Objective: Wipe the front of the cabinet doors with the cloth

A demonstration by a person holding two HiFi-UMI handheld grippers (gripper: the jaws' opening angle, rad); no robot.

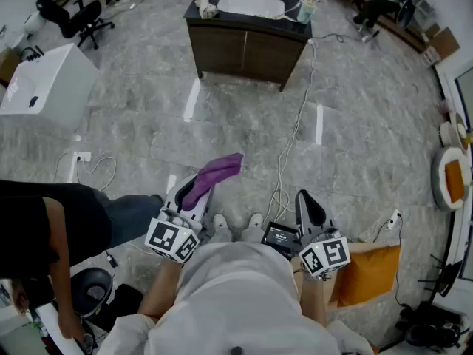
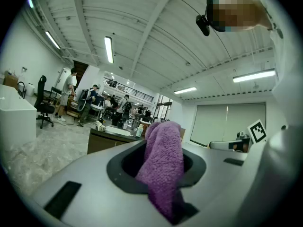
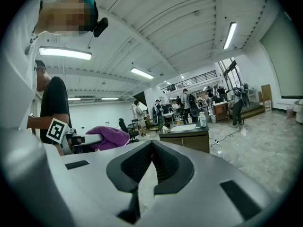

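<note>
My left gripper has its fingers clamped on the purple terry cloth, which bunches up between them and flops past their tips. It hangs above the grey stone-look floor, well apart from the dark brown wooden cabinet standing ahead of me. My right gripper carries nothing, and its fingers are pressed together at the tips. The cabinet's two front doors are closed. Its dark top holds a white rectangular sink basin. A pale bottle stands at the top's right front corner, and a crumpled pale object sits by its left edge
</note>
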